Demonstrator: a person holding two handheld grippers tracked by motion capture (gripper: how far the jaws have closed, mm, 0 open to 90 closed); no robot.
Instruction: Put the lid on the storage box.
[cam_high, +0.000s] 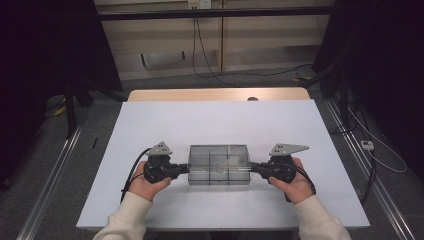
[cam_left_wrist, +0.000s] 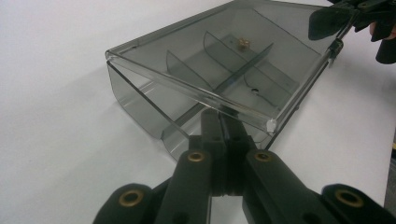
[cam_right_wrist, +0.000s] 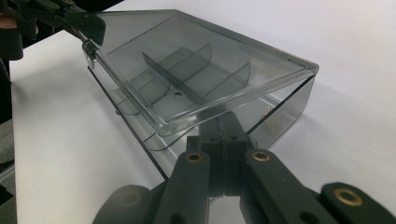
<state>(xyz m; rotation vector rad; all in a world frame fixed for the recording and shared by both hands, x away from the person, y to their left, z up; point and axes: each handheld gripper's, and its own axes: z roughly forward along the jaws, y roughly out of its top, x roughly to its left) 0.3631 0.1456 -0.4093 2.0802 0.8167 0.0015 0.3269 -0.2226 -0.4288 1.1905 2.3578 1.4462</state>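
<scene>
While the clear divided box (cam_high: 219, 165) sits near the middle of the white surface (cam_high: 215, 120), the left claw (cam_high: 184, 169) and right claw (cam_high: 254, 168) pinch its end walls (jaws closed together) — probably to steady or lift it.

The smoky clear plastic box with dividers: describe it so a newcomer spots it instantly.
On the white table, look near the front edge, between the person's two hands. The smoky clear plastic box sits there, with the left gripper and right gripper closed on its opposite ends. Its see-through lid and inner dividers set it apart.
</scene>
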